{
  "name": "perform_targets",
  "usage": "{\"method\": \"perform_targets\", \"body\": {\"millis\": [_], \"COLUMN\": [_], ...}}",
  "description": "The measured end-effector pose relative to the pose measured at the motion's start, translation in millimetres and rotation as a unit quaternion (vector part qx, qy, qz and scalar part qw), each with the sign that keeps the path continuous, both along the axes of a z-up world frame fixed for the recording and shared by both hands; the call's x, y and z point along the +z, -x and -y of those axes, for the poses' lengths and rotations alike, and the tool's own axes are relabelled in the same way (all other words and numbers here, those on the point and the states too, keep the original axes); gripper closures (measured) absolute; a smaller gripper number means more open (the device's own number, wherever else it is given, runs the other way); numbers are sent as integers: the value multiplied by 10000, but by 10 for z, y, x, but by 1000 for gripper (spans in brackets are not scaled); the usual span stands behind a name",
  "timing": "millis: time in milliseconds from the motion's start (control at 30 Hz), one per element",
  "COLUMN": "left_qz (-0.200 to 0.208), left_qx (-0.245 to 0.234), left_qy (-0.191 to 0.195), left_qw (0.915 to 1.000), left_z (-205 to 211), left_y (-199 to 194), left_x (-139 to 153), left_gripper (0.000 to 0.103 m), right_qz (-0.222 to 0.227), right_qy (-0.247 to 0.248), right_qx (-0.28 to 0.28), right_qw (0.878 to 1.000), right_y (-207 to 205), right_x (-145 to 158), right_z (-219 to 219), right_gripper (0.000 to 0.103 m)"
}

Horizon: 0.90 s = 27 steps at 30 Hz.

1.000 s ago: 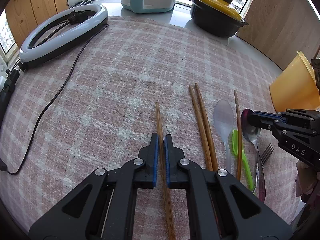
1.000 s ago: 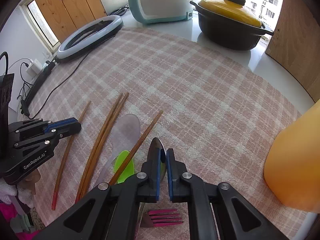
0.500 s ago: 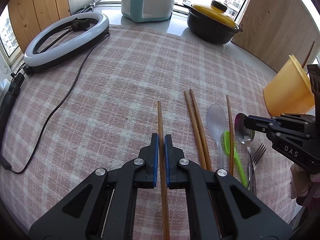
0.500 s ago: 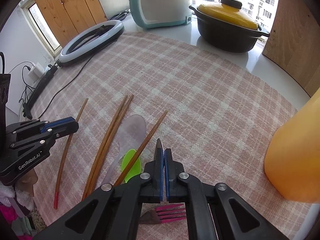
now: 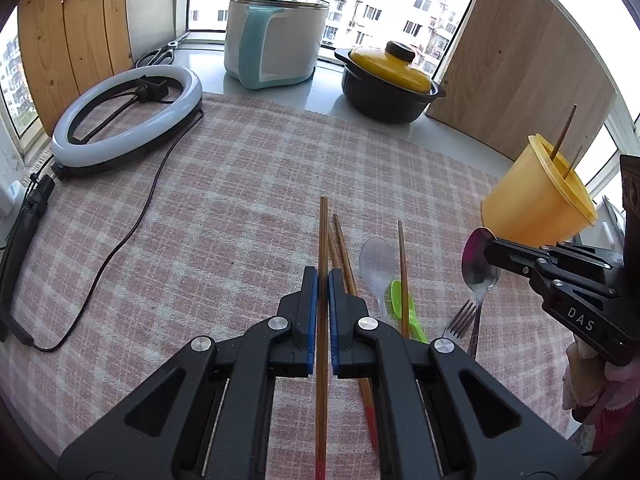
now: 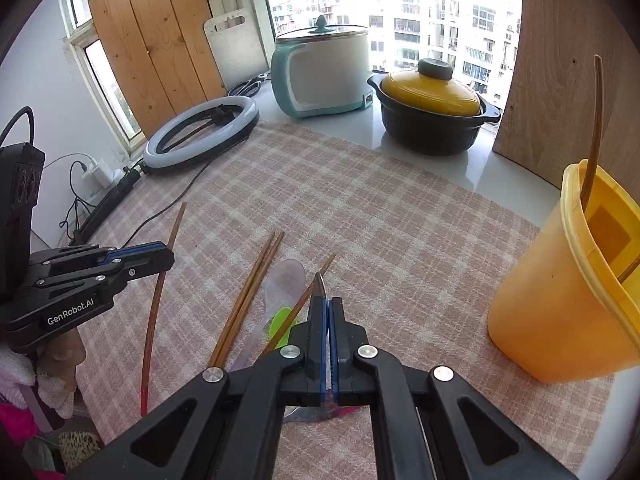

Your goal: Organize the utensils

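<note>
Both grippers have risen; left [image 5: 323, 292] clamps a chopstick [image 5: 322, 236], right [image 6: 329, 320] a spoon [image 5: 478, 260]; cup [image 5: 532, 208] at two o'clock is probably next.

The bench [image 5: 460, 148] carries a pink checked cloth [image 5: 240, 208]. On the cloth lie a ring light [image 5: 128, 116], a pair of chopsticks [image 5: 344, 256], a single chopstick [image 5: 403, 272], a clear spoon [image 5: 376, 264], a green spoon [image 5: 404, 308], a fork [image 5: 460, 320] and a yellow cup [image 5: 532, 208]. Beyond the cloth stand a cooker [image 5: 276, 40] and a yellow-lidded pot [image 5: 388, 80].
</note>
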<state>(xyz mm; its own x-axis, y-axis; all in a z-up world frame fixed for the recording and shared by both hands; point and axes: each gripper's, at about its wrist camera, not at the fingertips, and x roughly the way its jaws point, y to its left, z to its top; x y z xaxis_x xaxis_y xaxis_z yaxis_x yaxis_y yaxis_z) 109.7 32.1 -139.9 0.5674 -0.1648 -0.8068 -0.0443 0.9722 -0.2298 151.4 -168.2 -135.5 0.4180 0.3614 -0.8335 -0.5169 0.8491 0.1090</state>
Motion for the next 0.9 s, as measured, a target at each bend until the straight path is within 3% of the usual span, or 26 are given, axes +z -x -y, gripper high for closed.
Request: {"method": "perform_targets", "body": {"millis": [300,900], "left_qz": [402,1086], "left_qx": [-259,-877], "left_qy": [103,312], "left_qw": [9988,9897], "left_z": [234,842], "left_y": [54,-122], "left_x": [355,975], "left_gripper": [100,100], "right_qz": [435,1197], "right_qy": [-239,-571], "right_qx": [-93,-820], "right_qw": [9987,9878], "right_y": [175,264], "right_x": [383,1160], "right_z": [193,1024], "right_gripper": [103,103]}}
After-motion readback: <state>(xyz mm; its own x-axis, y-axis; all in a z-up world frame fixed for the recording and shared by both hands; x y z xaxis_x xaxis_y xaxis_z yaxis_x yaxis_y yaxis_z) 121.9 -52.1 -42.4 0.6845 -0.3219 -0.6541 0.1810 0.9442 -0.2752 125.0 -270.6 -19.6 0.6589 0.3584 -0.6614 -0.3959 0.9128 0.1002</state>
